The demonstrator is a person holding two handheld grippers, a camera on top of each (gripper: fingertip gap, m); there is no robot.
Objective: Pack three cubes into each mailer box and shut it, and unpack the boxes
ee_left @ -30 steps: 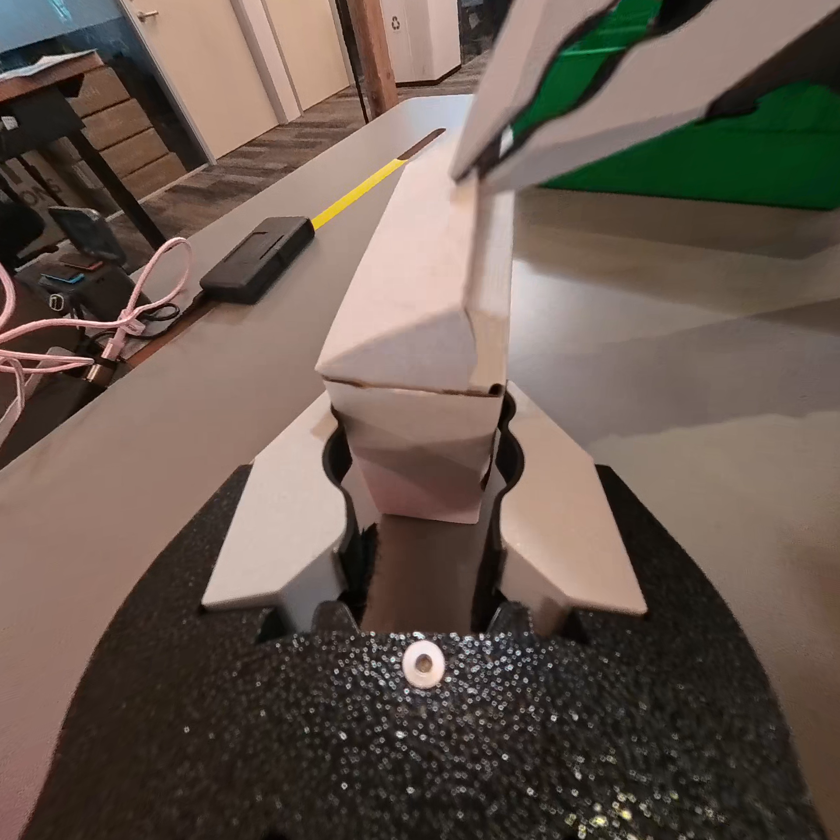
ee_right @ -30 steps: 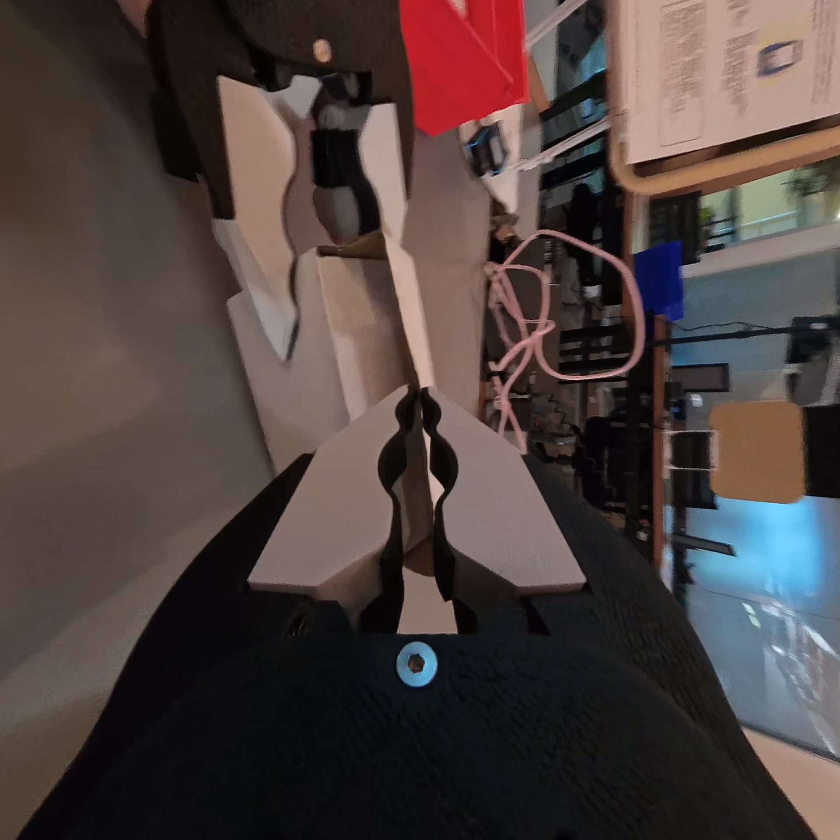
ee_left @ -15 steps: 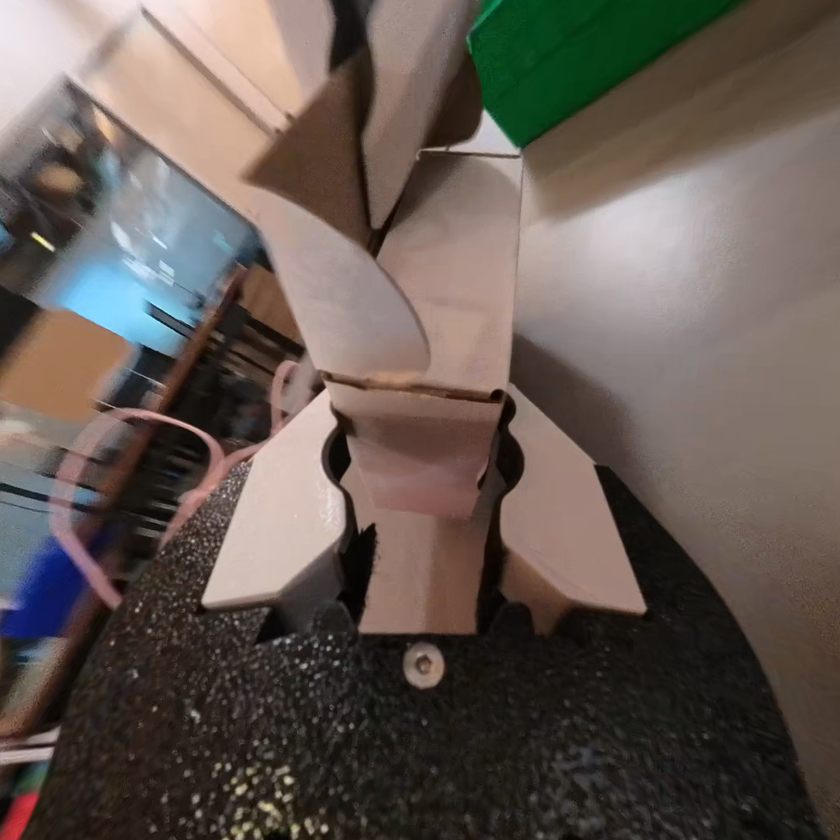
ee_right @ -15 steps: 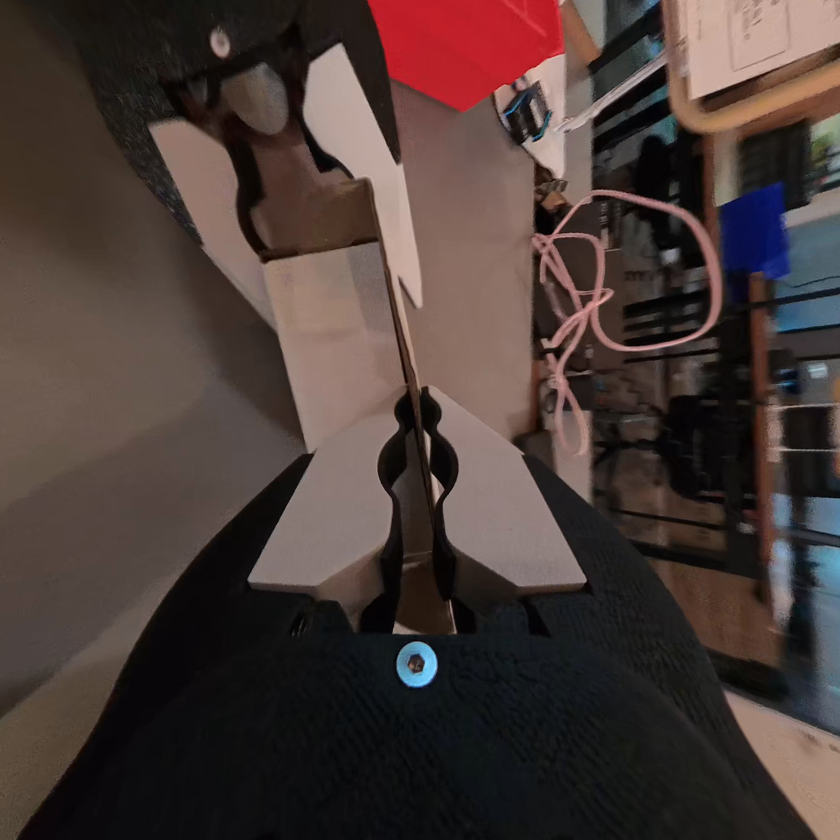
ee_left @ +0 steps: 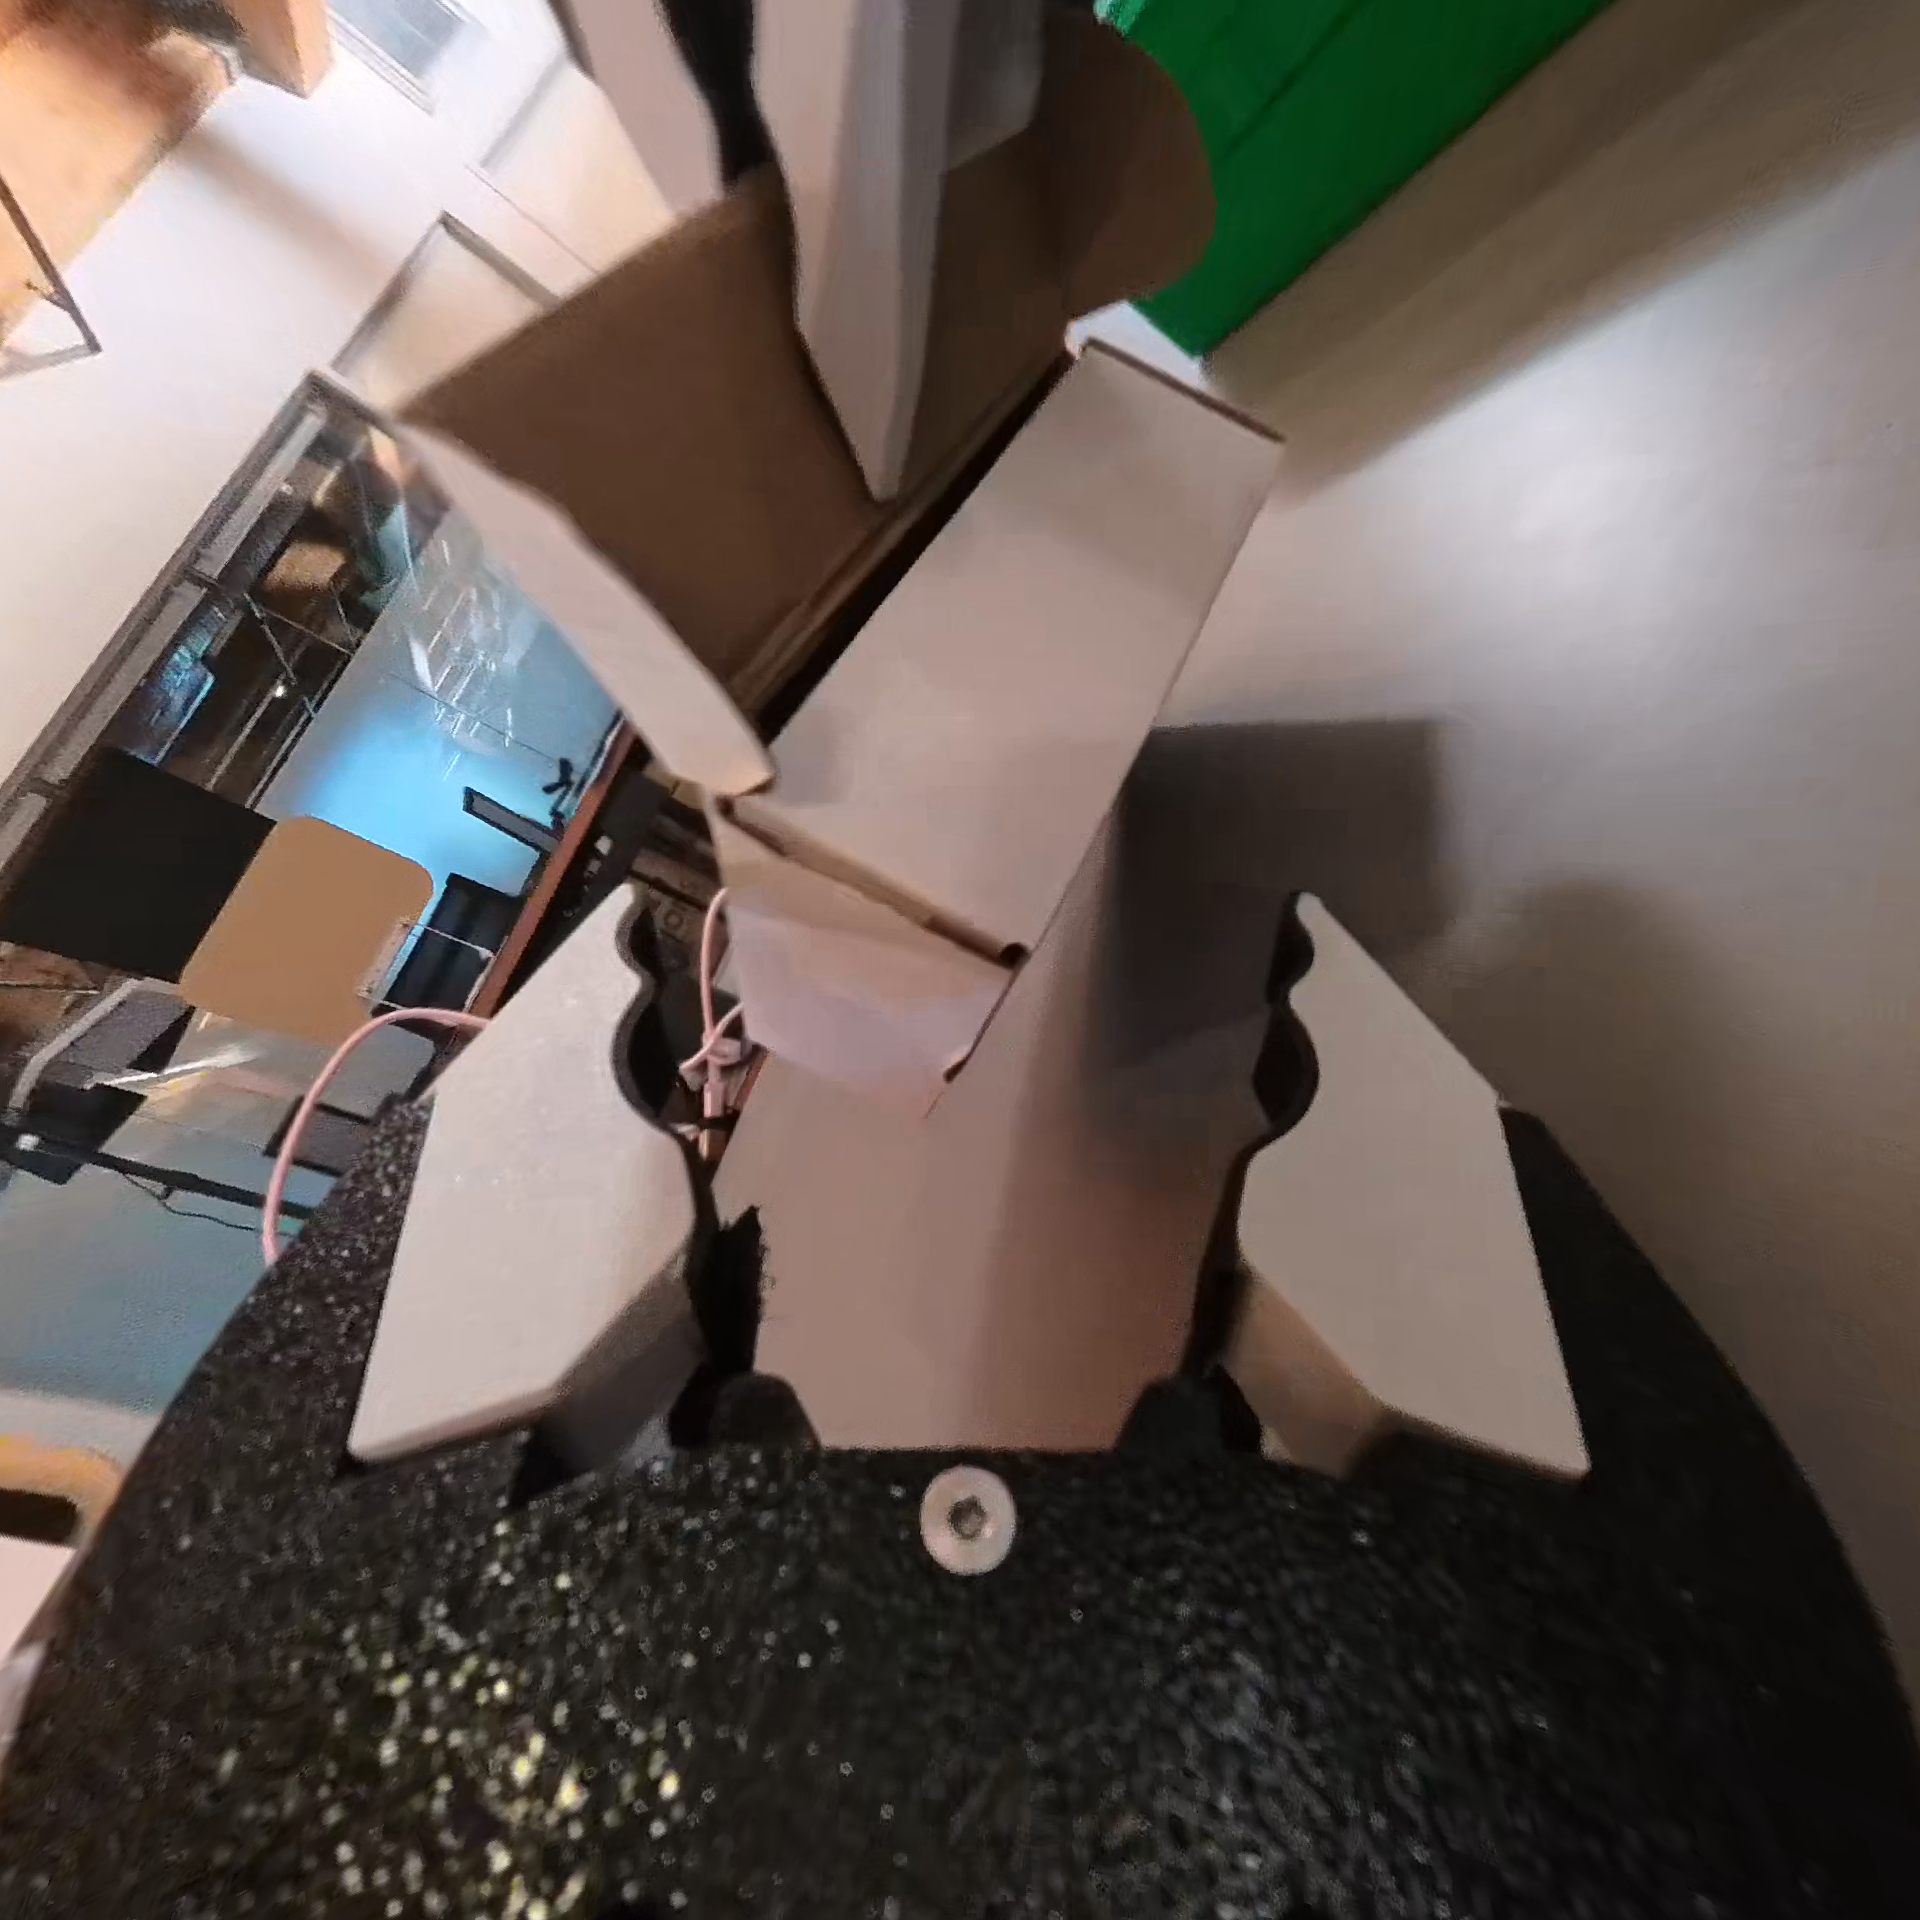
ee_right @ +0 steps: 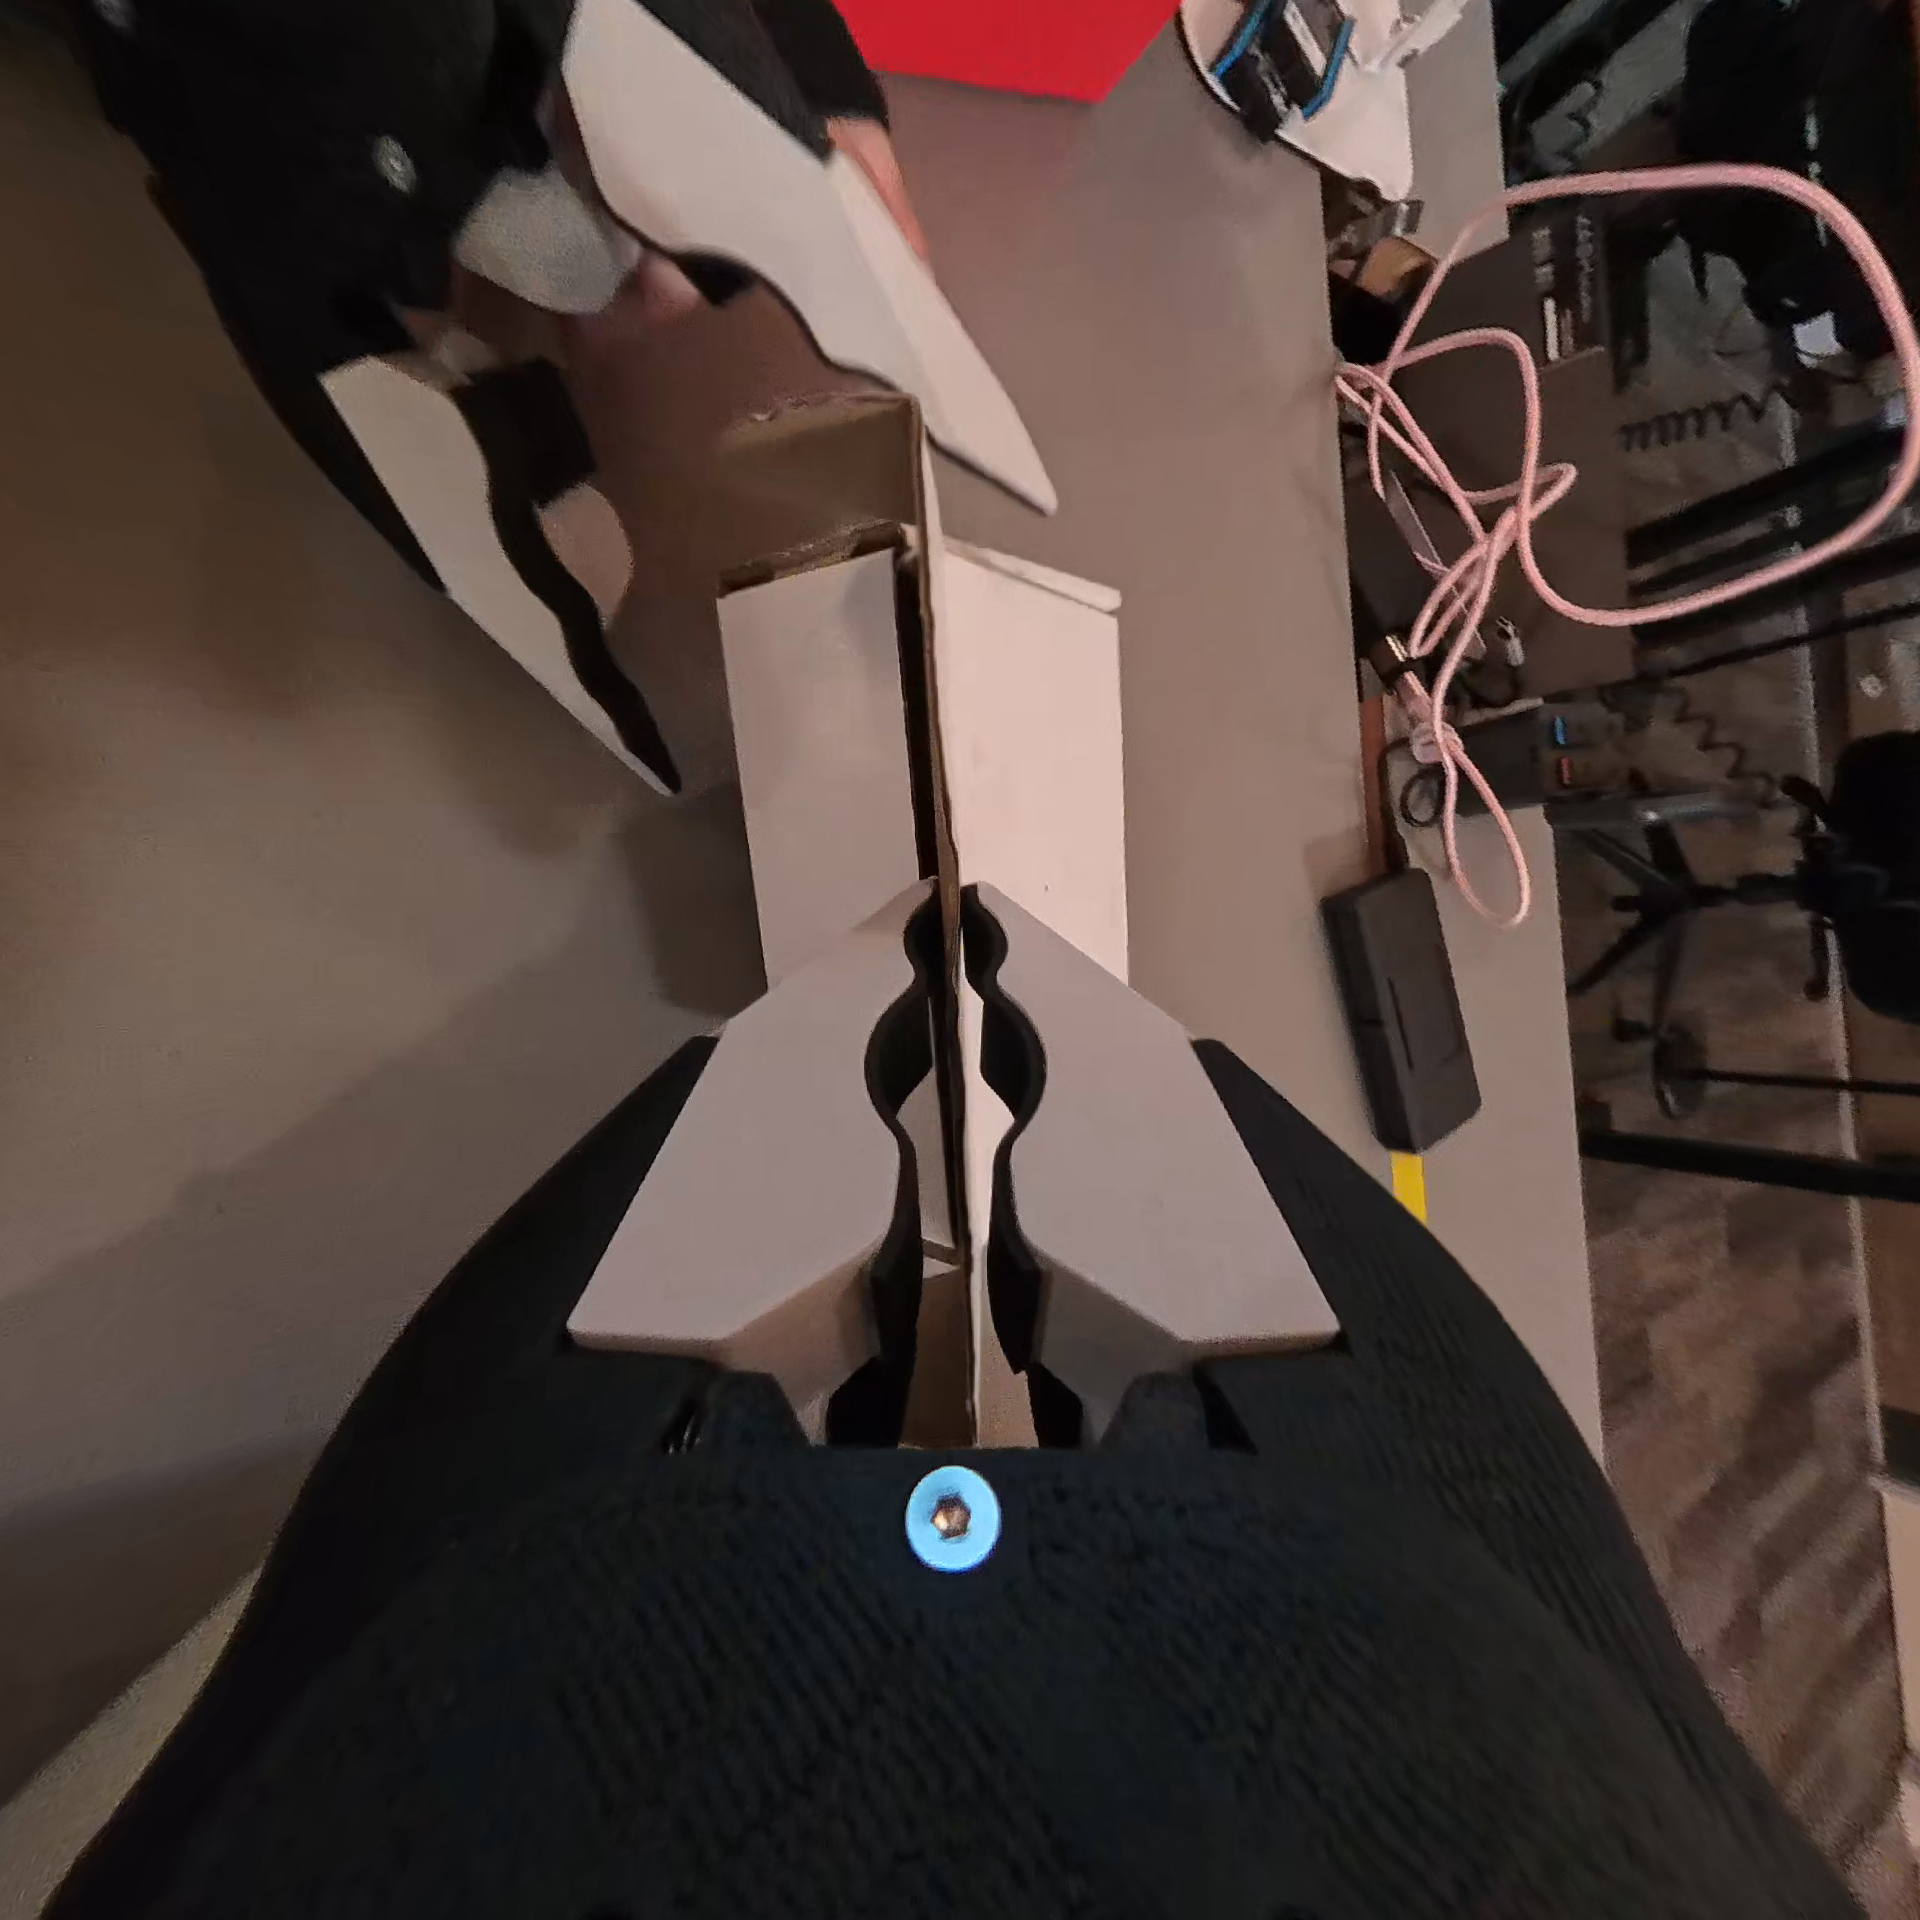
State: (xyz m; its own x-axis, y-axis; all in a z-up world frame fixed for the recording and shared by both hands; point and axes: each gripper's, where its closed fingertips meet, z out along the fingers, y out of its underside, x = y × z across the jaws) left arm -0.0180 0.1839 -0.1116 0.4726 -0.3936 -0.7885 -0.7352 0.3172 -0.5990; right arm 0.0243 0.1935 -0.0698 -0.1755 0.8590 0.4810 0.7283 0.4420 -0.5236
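In the left wrist view, the left tool (ee_left: pixel 961 1013) stands wide open, its two pale fingers (ee_left: pixel 540 1195) spread to either side of a white cardboard mailer box (ee_left: pixel 997 727). The box lies lengthwise between them, with a gap showing at each finger, so neither pad presses on it. Its lid (ee_left: pixel 623 499) is lifted, showing the brown inside, and a side flap sticks out at the near end. The far end of the box reaches toward a green box (ee_left: pixel 1351 135) on the grey desk (ee_left: pixel 1610 623). A pink cable (ee_left: pixel 312 1091) loops beyond the left finger, off the desk edge. In the right wrist view, the right tool (ee_right: pixel 948 904) is closed on a thin edge of the same mailer box (ee_right: pixel 821 727), a cardboard panel running straight between the pads, which pinch it from both sides. The box stretches away from the fingertips, its white walls to either side of the pinched panel and its brown inner end at the far side. The left tool (ee_right: pixel 727 520) shows farther off at the upper left, its fingers spread around that far end. A red box (ee_right: pixel 997 42) sits at the top edge of the desk (ee_right: pixel 260 831). A pink cable (ee_right: pixel 1558 416) and a black flat device (ee_right: pixel 1403 1008) lie to the right.
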